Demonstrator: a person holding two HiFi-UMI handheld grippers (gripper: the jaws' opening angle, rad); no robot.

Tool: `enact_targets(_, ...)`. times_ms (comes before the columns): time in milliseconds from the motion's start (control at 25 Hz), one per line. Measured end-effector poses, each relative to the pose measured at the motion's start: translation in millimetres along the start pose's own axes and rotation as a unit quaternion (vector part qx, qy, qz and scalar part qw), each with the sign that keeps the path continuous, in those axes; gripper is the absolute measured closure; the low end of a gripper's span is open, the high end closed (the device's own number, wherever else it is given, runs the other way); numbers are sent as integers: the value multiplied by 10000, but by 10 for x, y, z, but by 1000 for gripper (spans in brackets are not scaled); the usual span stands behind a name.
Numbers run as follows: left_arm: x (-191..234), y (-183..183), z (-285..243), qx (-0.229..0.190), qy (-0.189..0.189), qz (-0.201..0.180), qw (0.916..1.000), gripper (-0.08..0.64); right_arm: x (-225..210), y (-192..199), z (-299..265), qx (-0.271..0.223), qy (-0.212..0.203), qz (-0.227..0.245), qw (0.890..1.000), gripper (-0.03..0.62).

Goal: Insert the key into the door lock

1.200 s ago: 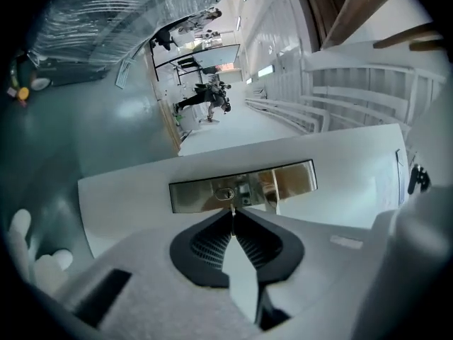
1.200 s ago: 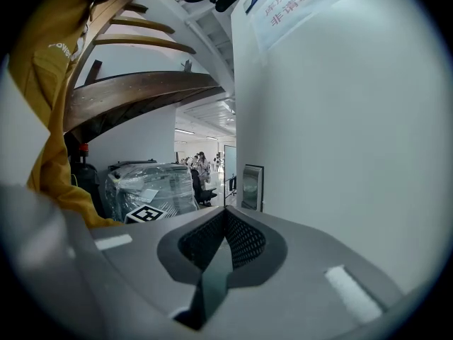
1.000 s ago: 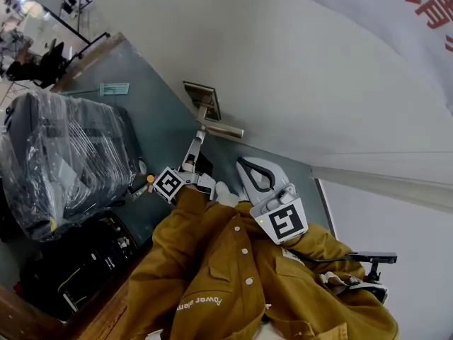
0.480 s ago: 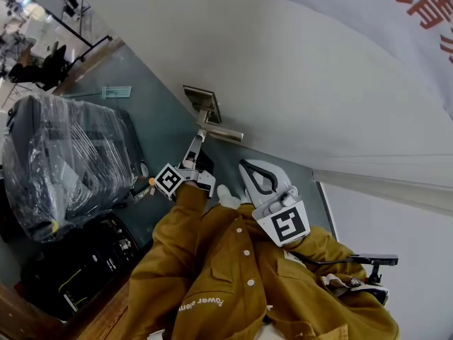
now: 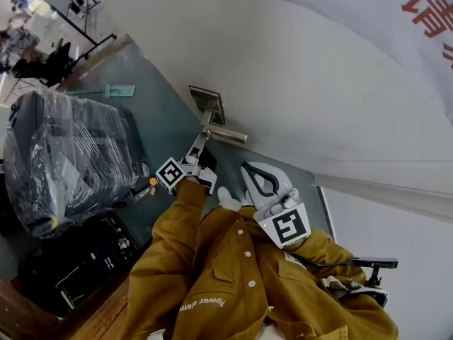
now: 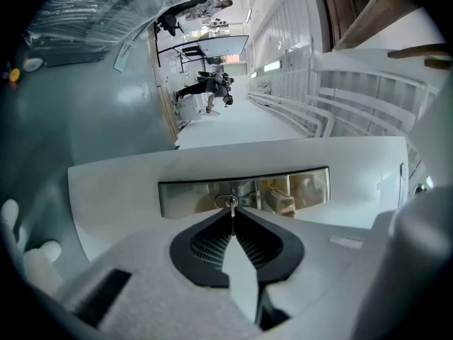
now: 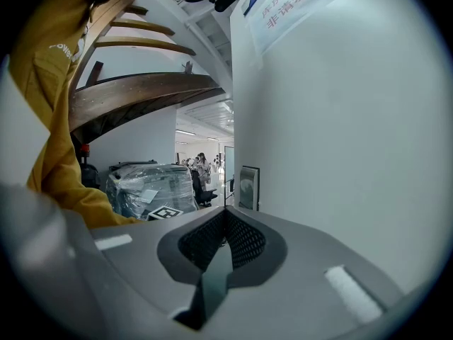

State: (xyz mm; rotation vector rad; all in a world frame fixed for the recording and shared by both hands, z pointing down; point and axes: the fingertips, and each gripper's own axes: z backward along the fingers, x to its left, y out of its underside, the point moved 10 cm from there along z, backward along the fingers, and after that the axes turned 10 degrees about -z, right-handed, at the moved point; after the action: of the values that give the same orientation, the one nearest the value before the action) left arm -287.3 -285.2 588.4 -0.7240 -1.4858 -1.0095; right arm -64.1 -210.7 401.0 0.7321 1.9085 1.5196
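A silver lock plate [image 5: 207, 105] sits on the grey-green door, with its lever handle [image 5: 228, 135] just below. My left gripper [image 5: 204, 136] reaches up to this lock. In the left gripper view its jaws [image 6: 231, 212] are shut on a thin metal key [image 6: 231, 220]. The key's tip is at the round keyhole [image 6: 226, 202] in the mirror-like plate [image 6: 283, 192]; I cannot tell how deep it sits. My right gripper [image 5: 245, 167] hangs back near the chest, shut with nothing in it [image 7: 225, 210]. It looks along the white wall towards the lock plate [image 7: 249, 188].
A bulky dark case wrapped in clear plastic [image 5: 64, 158] stands left of the door, with a black bag [image 5: 78, 268] below it. The white wall [image 5: 318, 83] carries a sign with red characters. The person's mustard jacket sleeve [image 5: 177, 246] fills the lower middle.
The head view has shifted slightly. My left gripper stays at the lock with the key. The right gripper has not moved.
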Motion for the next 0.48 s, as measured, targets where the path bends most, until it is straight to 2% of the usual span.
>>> enact_targets(360, 140, -53, -268, 245, 319, 478, 9980, 532, 20, 17, -36, -102, -17, -168, 9998, 586)
enact_targets(480, 193, -62, -274, 226, 385, 318, 9985, 532, 63, 9, -44, -110, -50, -126, 9998, 586)
